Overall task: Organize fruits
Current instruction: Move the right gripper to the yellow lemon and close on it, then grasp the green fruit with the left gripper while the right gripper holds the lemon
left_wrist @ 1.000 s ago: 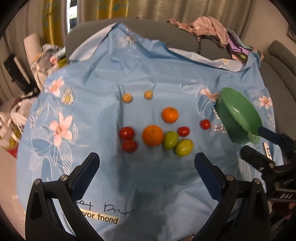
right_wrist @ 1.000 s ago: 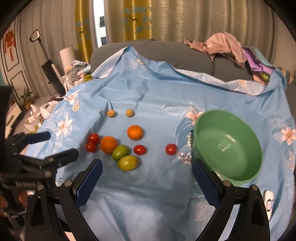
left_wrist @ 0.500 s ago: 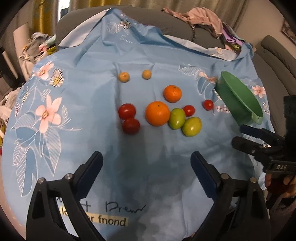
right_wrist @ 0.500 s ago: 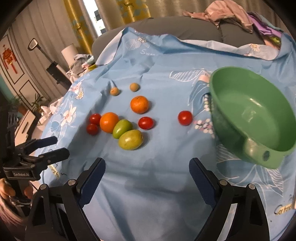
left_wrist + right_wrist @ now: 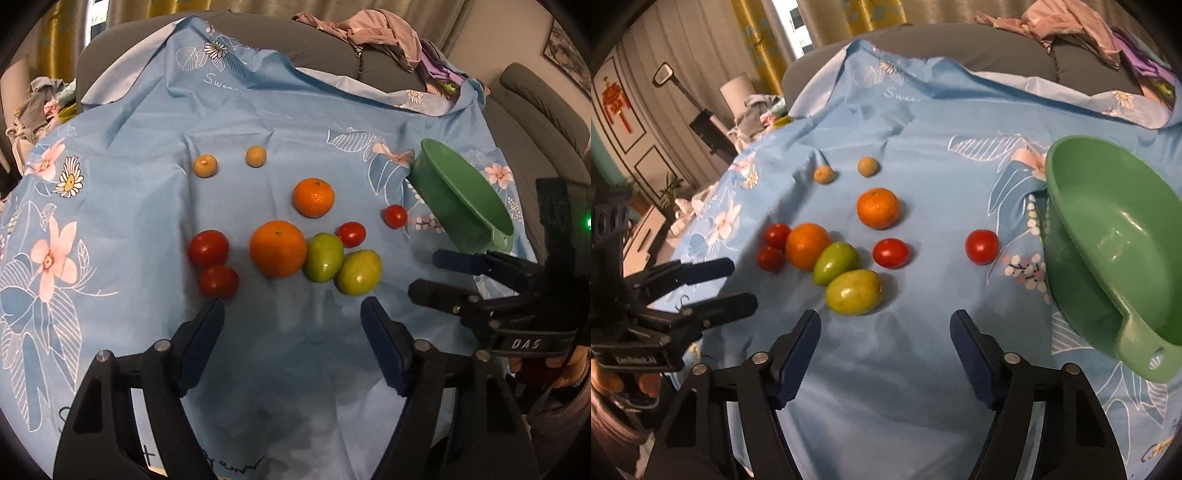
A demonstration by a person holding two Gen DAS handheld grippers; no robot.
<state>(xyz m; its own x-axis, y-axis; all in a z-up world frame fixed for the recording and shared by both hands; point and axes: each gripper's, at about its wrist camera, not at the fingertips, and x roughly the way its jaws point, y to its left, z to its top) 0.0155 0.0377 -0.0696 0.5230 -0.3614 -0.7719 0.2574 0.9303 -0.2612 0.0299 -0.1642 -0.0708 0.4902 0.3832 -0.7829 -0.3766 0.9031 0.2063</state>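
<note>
A light blue flowered cloth (image 5: 147, 206) drapes over a grey sofa (image 5: 325, 55). Crumpled pink clothes (image 5: 373, 33) lie on the sofa's back. Yellow patterned curtains (image 5: 871, 18) hang behind.

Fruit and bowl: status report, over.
Left gripper open, right gripper open, both empty above the cloth. Fruit all on the cloth, none in the bowl. Nothing in the way.
</note>
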